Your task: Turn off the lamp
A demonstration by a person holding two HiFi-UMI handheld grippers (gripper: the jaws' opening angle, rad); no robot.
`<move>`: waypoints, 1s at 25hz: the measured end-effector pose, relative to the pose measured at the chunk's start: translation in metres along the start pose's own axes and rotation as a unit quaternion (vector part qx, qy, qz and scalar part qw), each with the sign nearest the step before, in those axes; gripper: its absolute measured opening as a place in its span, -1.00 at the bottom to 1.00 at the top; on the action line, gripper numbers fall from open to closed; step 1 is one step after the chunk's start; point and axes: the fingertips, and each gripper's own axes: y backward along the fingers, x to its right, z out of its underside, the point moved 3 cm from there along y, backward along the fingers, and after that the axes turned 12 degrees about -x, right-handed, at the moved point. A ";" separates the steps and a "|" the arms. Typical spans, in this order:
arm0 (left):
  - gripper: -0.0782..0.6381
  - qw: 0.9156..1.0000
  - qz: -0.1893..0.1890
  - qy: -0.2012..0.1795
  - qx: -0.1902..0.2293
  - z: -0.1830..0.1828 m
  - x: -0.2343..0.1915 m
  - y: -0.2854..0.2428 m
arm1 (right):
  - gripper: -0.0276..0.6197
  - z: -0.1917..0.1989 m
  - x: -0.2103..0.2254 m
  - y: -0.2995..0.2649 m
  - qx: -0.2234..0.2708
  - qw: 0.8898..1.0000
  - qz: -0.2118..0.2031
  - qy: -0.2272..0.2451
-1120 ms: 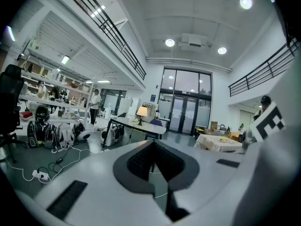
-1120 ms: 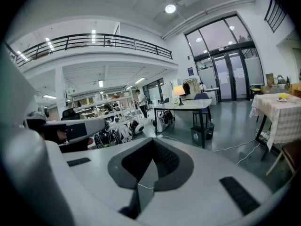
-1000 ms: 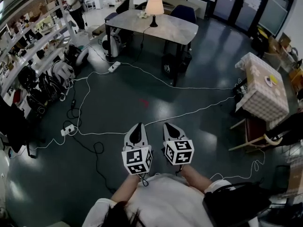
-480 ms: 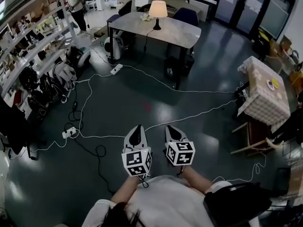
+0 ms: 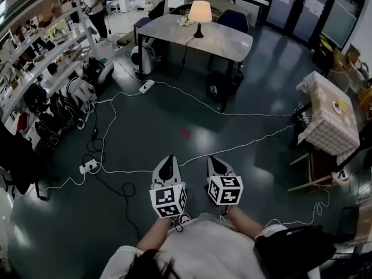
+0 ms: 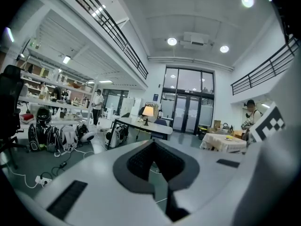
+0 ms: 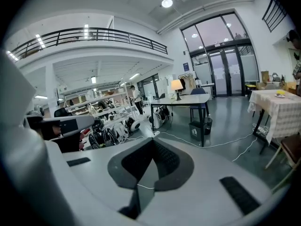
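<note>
The lit lamp [image 5: 200, 11] stands at the far side of the grey desk [image 5: 228, 40], across the room and well apart from both claws. The left claw [image 5: 167, 158] and the right claw [image 5: 214, 160] hang side by side over the dark floor [image 5: 174, 106], each clenched with nothing between its jaws, pointing toward the desk.

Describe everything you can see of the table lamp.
The table lamp is lit: a glowing cream tapered shade on a slim dark stem and round dark base. It stands upright on the grey table at the room's far end, near a small pale object; only the tabletop seems to touch it.
</note>
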 end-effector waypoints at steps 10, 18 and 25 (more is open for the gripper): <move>-0.76 1.000 0.009 0.007 -0.011 -0.010 -0.024 -0.049 | -0.92 -0.012 0.019 -0.038 -0.018 0.999 0.030 -0.015; -0.76 1.000 0.008 0.009 -0.013 -0.029 -0.034 -0.110 | -0.92 -0.050 0.039 -0.096 -0.031 0.999 0.019 -0.011; -0.76 1.000 -0.011 0.017 -0.004 -0.063 -0.053 -0.167 | -0.92 -0.096 0.055 -0.155 -0.048 0.999 -0.002 -0.002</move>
